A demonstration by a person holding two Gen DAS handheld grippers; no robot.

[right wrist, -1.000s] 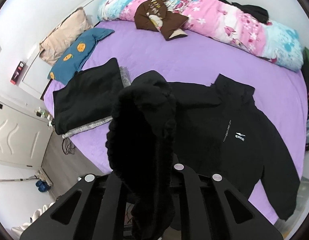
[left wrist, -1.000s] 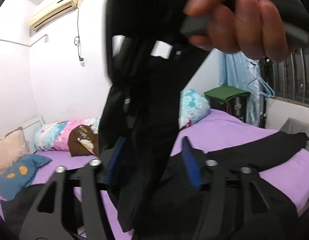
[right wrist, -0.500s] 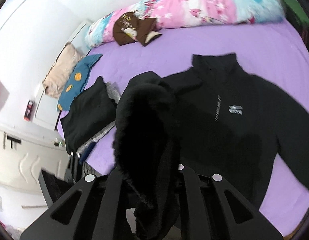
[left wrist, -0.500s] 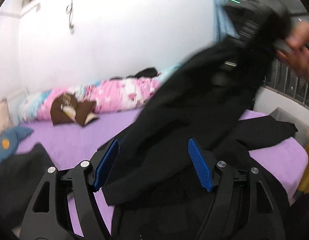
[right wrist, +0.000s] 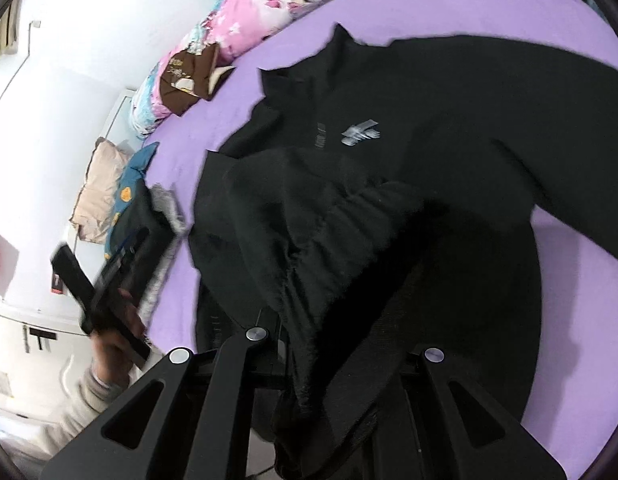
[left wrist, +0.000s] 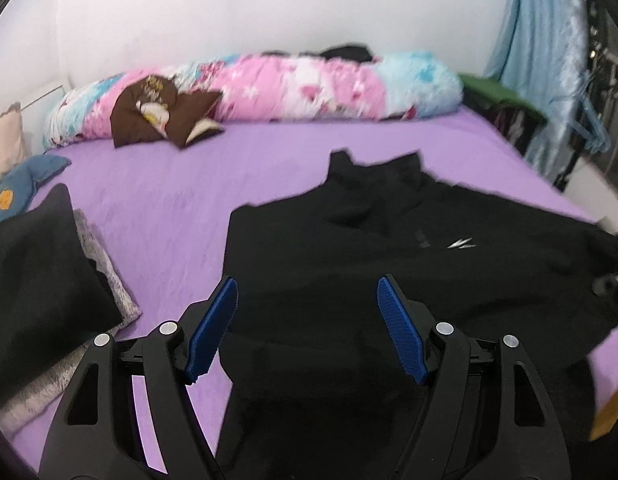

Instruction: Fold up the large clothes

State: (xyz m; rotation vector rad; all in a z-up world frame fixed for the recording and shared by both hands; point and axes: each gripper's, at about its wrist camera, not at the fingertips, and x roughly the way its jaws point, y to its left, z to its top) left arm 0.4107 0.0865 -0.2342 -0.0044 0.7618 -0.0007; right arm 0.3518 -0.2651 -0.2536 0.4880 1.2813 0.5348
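White walls stand behind a bed (left wrist: 177, 208) covered with a purple sheet, and the bed serves as the landmark for everything else. Along its far edge, against the wall, lies a rolled pink and blue floral quilt (left wrist: 301, 84) with a brown cushion (left wrist: 157, 114) leaning on it. At the head end sit a beige pillow (left wrist: 3, 140) and a blue plush toy (left wrist: 25, 184). Near the front left edge of the bed rests a folded stack of dark clothes (left wrist: 37, 280) with a grey fleecy layer under it. A pale blue curtain (left wrist: 537, 52) hangs past the foot end.

Spread flat over the middle and front of the bed is the black jacket (left wrist: 389, 248), collar toward the quilt, a small white logo (left wrist: 461, 245) on its chest, one sleeve stretching toward the foot end.

The left gripper (left wrist: 307, 320) hangs over the jacket's lower part with its blue pads (left wrist: 215, 320) set wide apart and nothing pinched between them. In the right wrist view it shows blurred at the bed's front corner, held by a hand (right wrist: 117, 344) in a light sleeve.

The right gripper (right wrist: 309, 360) has its fingers drawn close together, clamped on a bunched fold of the black jacket (right wrist: 449, 128), which drapes from the jaws down onto the rest of the garment.
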